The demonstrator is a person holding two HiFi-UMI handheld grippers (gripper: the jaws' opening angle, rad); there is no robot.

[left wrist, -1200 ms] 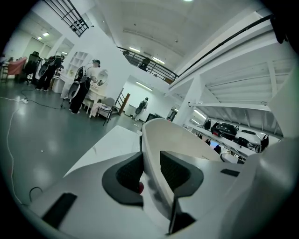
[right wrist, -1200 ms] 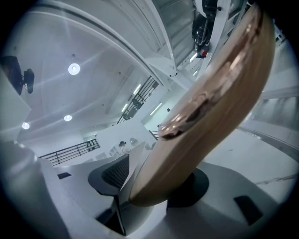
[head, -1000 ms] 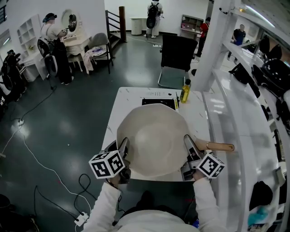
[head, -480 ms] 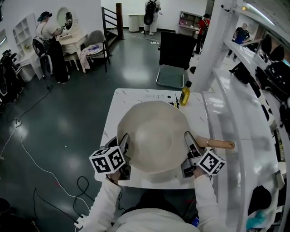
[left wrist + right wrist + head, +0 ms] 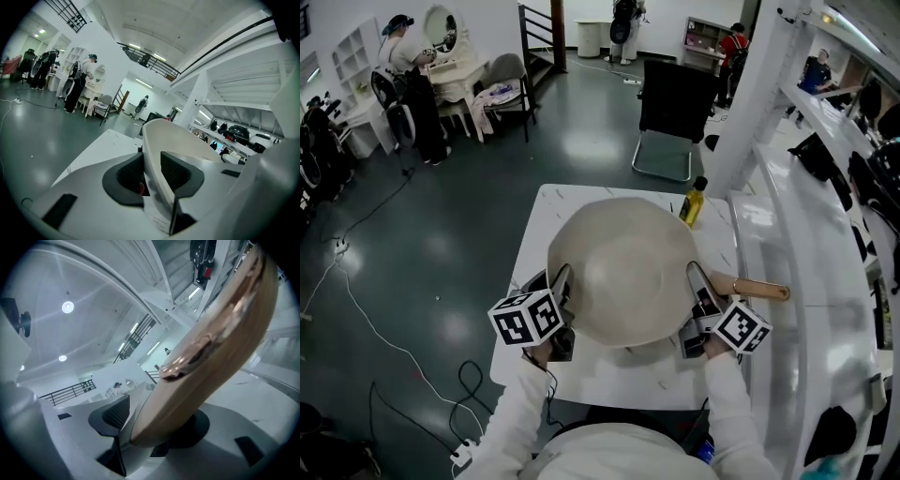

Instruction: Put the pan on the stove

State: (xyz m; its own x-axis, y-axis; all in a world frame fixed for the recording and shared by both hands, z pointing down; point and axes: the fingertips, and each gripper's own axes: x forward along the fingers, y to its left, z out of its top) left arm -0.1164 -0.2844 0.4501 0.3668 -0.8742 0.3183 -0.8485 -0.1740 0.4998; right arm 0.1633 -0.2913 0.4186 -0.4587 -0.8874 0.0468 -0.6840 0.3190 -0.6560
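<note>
light: bright, ceiling lamps (image 5: 68,307) | glare: floor (image 5: 581,141) | edges: fisheye-warped, vignetted

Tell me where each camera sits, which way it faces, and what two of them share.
Head view: on the person's head, facing steeply down at the pan over the table; both sleeves, left tongs and right tongs show.
Left gripper view: on the left tongs, facing along them at the pan's rim, clamped between them.
Right gripper view: on the right tongs, tilted upward past the wooden handle; they clamp the rim too.
Shared: all three show the pan.
</note>
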